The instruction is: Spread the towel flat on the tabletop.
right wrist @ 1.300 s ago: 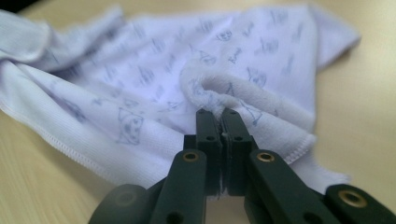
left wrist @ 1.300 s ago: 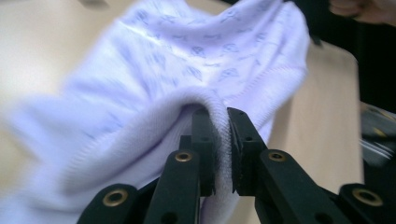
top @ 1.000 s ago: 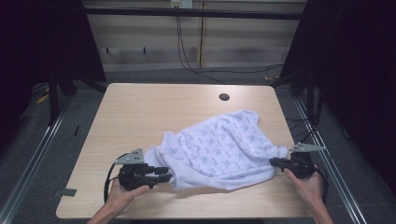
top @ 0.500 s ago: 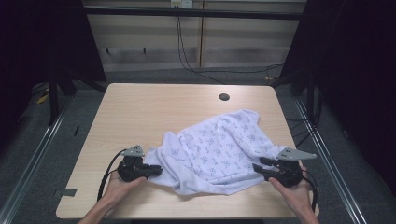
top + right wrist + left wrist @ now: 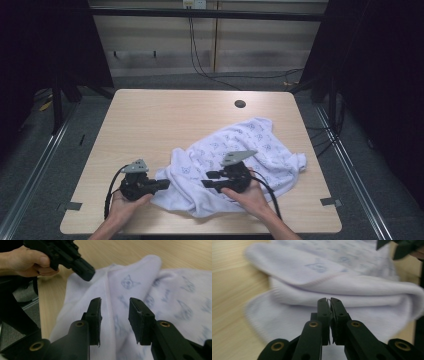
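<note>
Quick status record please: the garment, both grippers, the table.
garment: white printed cloth, crumpled on the near right part of the table
left gripper: at the cloth's near-left edge, jaws shut, having just closed; no fabric visibly pinched between them
right gripper: over the cloth's middle, jaws apart, nothing gripped
table: light wood, with a dark round hole near the far edge

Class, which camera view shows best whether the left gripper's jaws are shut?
The left gripper view: the left gripper fills the foreground, jaws pressed together before the white cloth. The high view shows it small, at the cloth's edge. The right gripper view shows its body in a hand.
</note>
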